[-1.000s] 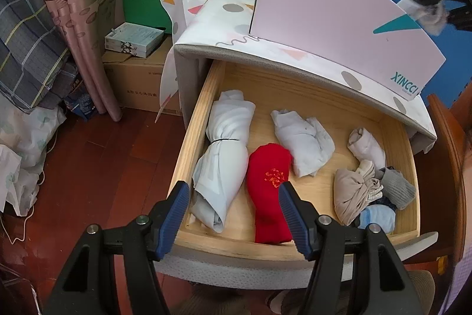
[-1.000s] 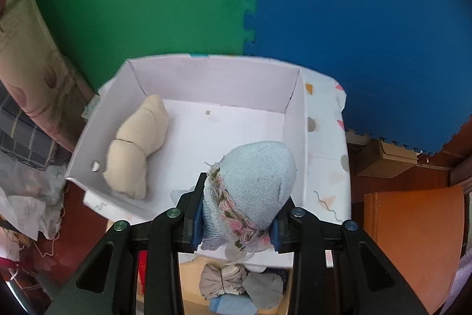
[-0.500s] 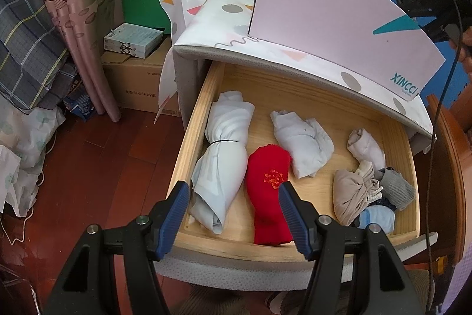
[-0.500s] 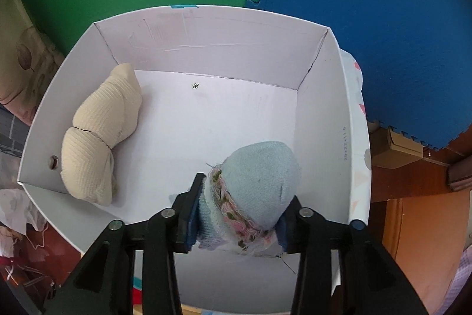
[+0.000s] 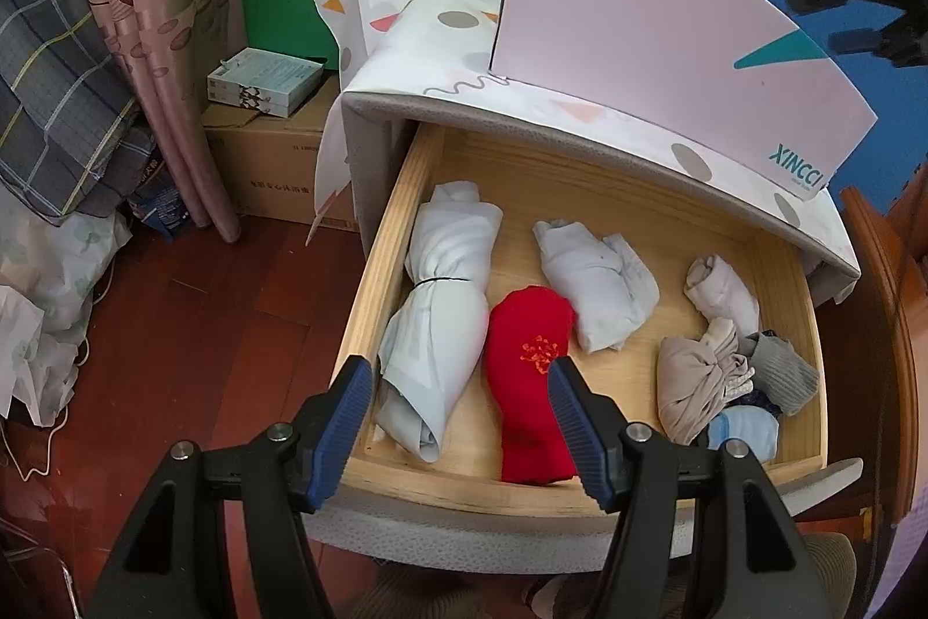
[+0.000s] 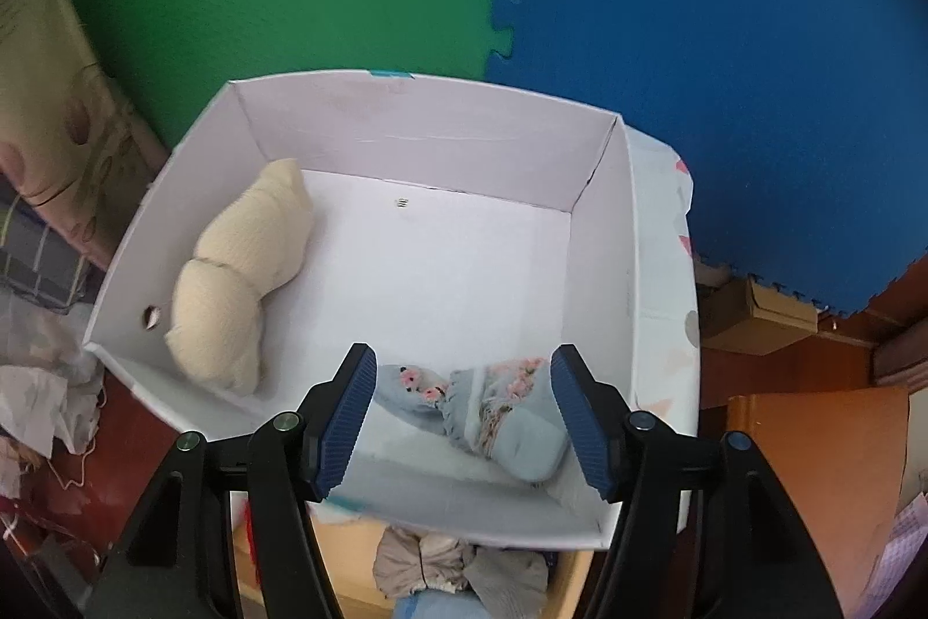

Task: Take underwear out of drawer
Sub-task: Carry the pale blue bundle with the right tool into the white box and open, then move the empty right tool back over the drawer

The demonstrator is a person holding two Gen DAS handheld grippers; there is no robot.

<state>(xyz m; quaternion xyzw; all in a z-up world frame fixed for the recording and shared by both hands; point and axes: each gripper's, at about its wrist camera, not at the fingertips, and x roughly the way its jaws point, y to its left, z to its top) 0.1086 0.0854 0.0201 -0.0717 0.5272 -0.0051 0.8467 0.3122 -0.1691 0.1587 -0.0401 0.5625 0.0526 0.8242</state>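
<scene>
The open wooden drawer [image 5: 580, 189] holds a rolled pale blue bundle [image 5: 441, 306], a red roll [image 5: 530, 375], a pale grey roll [image 5: 597, 282], a cream roll [image 5: 722, 294] and a heap of small pieces [image 5: 731, 381]. My left gripper [image 5: 458, 416] is open and empty above the drawer's front edge. My right gripper [image 6: 464, 416] is open above the white box [image 6: 597, 236]. A light blue floral roll [image 6: 493, 413] lies on the box floor between its fingers. A beige roll [image 6: 238, 282] lies at the box's left side.
The pink-white box [image 5: 655, 56] stands on the cabinet top, covered by a patterned cloth [image 5: 429, 39]. A cardboard carton [image 5: 272, 166] with a small box on it, a curtain [image 5: 168, 39] and piled fabric stand left. Green and blue foam mats back the wall. Wooden furniture [image 6: 812, 474] is right.
My right gripper has opened and let go of the light blue floral roll, which now lies on the box floor. The gripper has lifted back a little. The left gripper has not moved.
</scene>
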